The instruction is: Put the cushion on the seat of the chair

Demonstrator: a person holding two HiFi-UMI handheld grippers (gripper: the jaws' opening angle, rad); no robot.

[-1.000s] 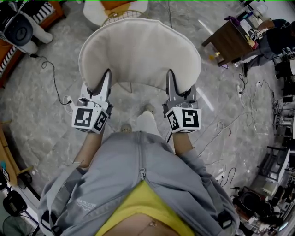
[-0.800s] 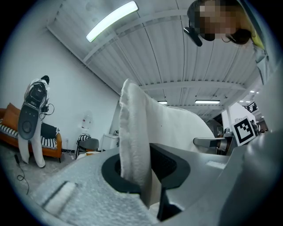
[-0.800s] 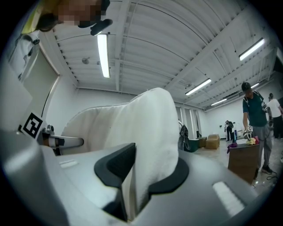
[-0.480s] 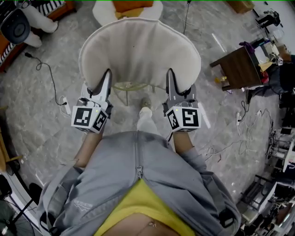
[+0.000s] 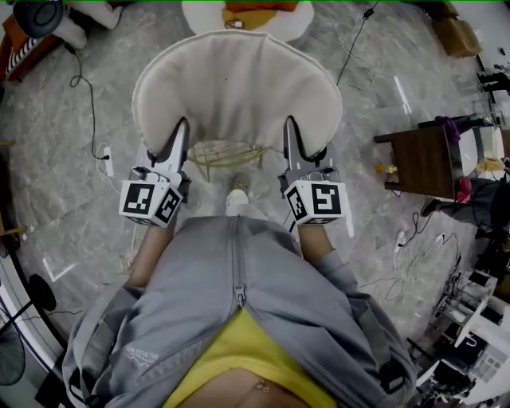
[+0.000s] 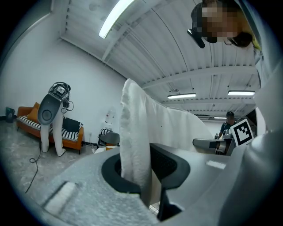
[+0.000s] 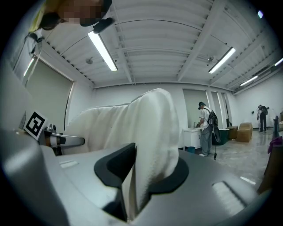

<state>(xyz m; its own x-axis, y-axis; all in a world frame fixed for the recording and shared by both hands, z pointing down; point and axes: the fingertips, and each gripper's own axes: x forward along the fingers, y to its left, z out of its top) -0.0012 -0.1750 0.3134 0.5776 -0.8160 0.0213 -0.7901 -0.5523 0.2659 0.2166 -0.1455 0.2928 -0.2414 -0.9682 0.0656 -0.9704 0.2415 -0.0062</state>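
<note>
A cream, curved cushion (image 5: 239, 88) hangs in the air in front of me, held by its near edge at both ends. My left gripper (image 5: 179, 134) is shut on its left end, and the fabric (image 6: 132, 132) stands pinched between the dark jaws of that left gripper (image 6: 141, 176). My right gripper (image 5: 292, 131) is shut on the right end, where the folded cushion edge (image 7: 152, 128) fills the right gripper's (image 7: 141, 176) jaws. A gold wire frame (image 5: 227, 151) shows on the floor just below the cushion's near edge; the rest of it is hidden.
A dark wooden table (image 5: 422, 163) stands at the right, with cables (image 5: 88, 88) across the marble floor. A white seat with an orange pad (image 5: 247, 12) is at the top edge. A white robot (image 6: 51, 110) stands by an orange sofa (image 6: 70, 134). A person (image 7: 205, 128) stands far right.
The floor has slid past under me: the dark table moved down the right side and the white and orange seat came into view at the top. Both grips on the cushion are unchanged.
</note>
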